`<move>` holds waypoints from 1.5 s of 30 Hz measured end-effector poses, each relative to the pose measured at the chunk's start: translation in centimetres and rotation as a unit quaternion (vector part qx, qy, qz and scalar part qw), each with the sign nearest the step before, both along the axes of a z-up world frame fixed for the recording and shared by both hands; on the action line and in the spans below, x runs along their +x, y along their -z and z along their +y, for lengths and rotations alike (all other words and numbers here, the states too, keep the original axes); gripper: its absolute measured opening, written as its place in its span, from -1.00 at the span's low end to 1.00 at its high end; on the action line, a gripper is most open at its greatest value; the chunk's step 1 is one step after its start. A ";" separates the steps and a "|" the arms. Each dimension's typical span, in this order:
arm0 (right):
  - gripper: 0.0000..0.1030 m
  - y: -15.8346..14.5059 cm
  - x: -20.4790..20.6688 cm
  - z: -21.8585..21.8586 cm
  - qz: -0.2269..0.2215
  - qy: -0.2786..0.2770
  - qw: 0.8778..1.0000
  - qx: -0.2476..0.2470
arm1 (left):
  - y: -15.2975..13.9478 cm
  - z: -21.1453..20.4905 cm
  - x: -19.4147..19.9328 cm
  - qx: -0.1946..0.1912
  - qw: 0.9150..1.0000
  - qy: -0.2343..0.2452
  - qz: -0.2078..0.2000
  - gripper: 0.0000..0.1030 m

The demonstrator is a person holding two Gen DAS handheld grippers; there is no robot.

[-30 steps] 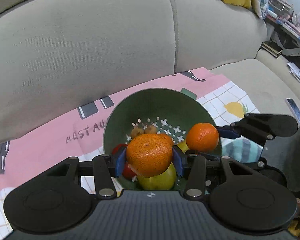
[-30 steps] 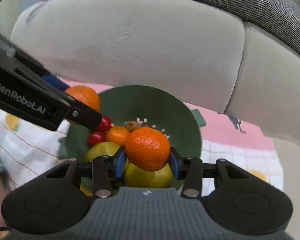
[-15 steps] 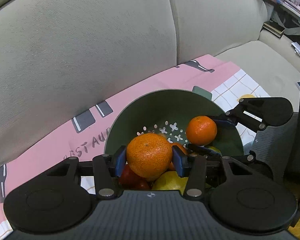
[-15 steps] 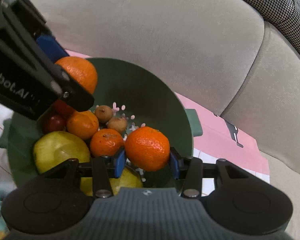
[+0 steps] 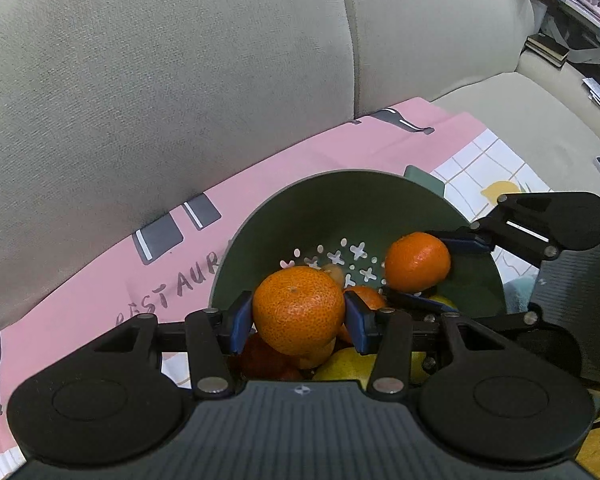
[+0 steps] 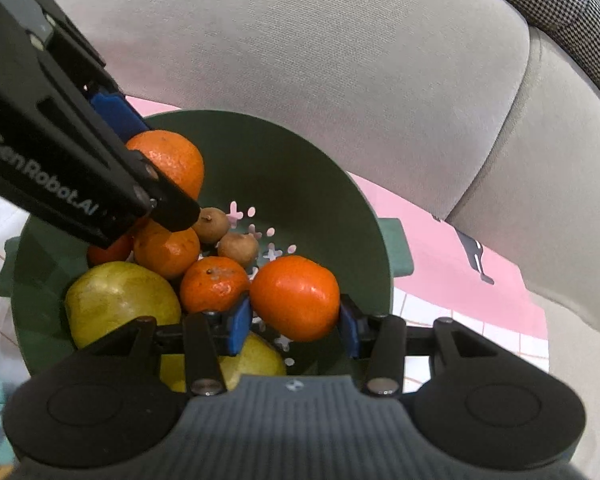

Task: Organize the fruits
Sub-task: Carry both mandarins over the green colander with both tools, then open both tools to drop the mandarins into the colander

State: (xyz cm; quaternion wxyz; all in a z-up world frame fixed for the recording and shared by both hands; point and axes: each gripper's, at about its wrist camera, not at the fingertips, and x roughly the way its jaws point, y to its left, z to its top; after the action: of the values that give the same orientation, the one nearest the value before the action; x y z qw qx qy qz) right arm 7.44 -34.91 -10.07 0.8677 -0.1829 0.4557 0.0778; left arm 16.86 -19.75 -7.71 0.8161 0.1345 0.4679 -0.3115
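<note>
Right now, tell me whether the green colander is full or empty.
Partly full. The green colander holds pears, small oranges and two brown fruits on one side, while its perforated bottom is bare on the other.

Left hand-held gripper (image 6: 152,184) covers the lower side of its mandarin (image 6: 168,160) and most of a reddish fruit (image 6: 110,250) beneath. In the left wrist view, red fruit (image 5: 266,358) and a yellow-green pear (image 5: 346,366) peek from behind the gripper body. Cloth lettering (image 5: 172,294) cut by the green colander (image 5: 352,204) rim; clutter top right too small to identify.
</note>
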 end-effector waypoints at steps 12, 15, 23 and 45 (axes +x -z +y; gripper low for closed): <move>-0.08 -1.2 -0.5 -0.2 -0.002 0.003 1.000 0.026 | 1.3 -0.8 0.6 0.020 1.000 -0.005 0.001 0.05; -0.08 -1.3 -0.6 -0.3 0.002 0.003 1.000 0.031 | 1.5 -1.0 0.8 0.020 1.000 -0.011 0.002 0.05; 0.02 -1.8 -0.1 0.1 0.002 0.012 0.999 0.031 | 2.4 -1.7 0.9 0.028 1.000 0.008 -0.001 0.05; 0.92 -6.4 -1.3 2.6 -0.013 0.036 0.998 0.049 | -5.6 4.4 -3.0 -0.068 0.992 -0.041 -0.100 0.54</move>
State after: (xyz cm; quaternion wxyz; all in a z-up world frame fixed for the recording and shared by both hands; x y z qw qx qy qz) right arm 6.12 -32.35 -3.63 0.8837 -0.1251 0.4461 0.0665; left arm 13.85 -15.33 -2.13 0.8779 0.0898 0.3670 -0.2942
